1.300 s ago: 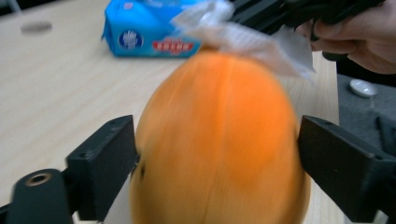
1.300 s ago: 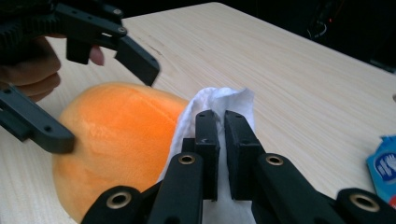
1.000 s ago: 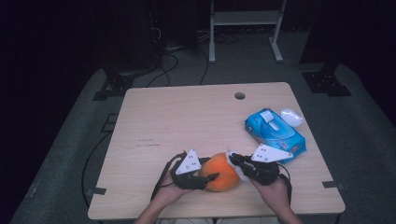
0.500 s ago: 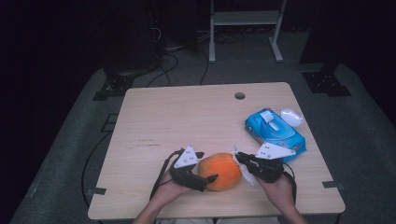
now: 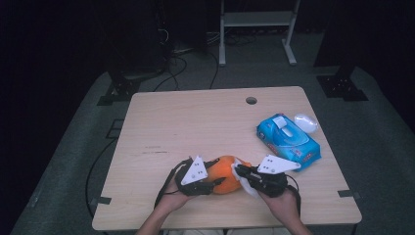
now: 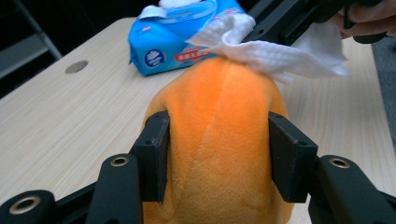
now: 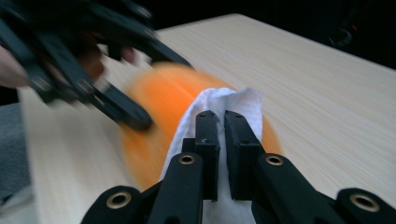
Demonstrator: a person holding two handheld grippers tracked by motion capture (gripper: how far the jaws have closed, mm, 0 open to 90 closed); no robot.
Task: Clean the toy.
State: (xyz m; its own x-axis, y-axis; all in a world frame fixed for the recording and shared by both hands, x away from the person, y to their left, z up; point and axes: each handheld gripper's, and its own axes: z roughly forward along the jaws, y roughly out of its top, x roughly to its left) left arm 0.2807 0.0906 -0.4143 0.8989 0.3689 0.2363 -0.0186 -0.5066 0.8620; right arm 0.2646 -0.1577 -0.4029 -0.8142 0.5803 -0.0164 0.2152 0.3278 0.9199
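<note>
An orange plush toy (image 5: pixel 222 172) lies near the table's front edge. My left gripper (image 5: pixel 214 180) has just been closing and is now shut on it, both pads pressing the toy's sides (image 6: pixel 219 140) in the left gripper view. My right gripper (image 5: pixel 243 177) comes in from the right, shut on a white wipe (image 5: pixel 241 171). The wipe (image 6: pixel 266 51) rests on the far end of the toy. In the right gripper view the jaws (image 7: pixel 222 126) pinch the wipe (image 7: pixel 233 100) against the blurred orange toy (image 7: pixel 159 98).
A blue pack of wipes (image 5: pixel 288 142) lies at the right of the wooden table (image 5: pixel 195 127), with a small white lid-like piece (image 5: pixel 306 122) behind it. A round hole (image 5: pixel 251 100) is near the far edge. Cables and stand legs are on the dark floor beyond.
The right gripper drew the wipe a little to the right off the toy, then came back onto it. The left gripper stays at the toy's left end.
</note>
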